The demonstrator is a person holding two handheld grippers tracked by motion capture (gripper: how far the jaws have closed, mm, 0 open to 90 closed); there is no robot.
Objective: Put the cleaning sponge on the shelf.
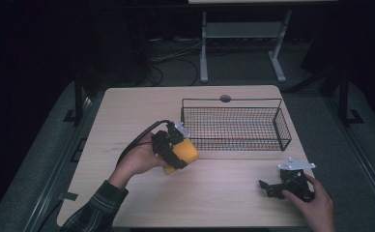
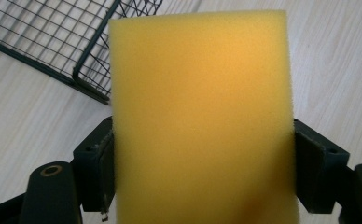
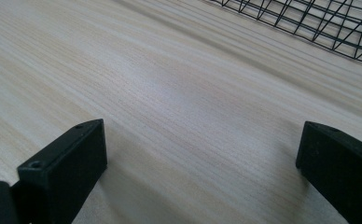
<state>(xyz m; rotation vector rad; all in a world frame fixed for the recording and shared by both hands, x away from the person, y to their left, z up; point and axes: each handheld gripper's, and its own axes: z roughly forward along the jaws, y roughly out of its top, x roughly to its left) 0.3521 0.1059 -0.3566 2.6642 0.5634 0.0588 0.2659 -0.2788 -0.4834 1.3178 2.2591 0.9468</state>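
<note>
Sponge point(image 2: 202, 116) sits clamped in the left hand-held gripper point(image 1: 176, 150), near the basket point(image 1: 282, 126) toward the table's point(image 1: 127, 106) far edge; right hand-held gripper point(image 3: 202, 163) gapes wide, empty.

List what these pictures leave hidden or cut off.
- Sponge: lower end cut by the left gripper view's bottom edge.
- Basket floor: wire mesh too fine in the high view to tell what lies inside.
- Right claw tips: dark, small in the high view.

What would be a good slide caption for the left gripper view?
Yellow sponge clamped between the left gripper's black jaws, above the wooden table near a corner of the wire basket.
</note>
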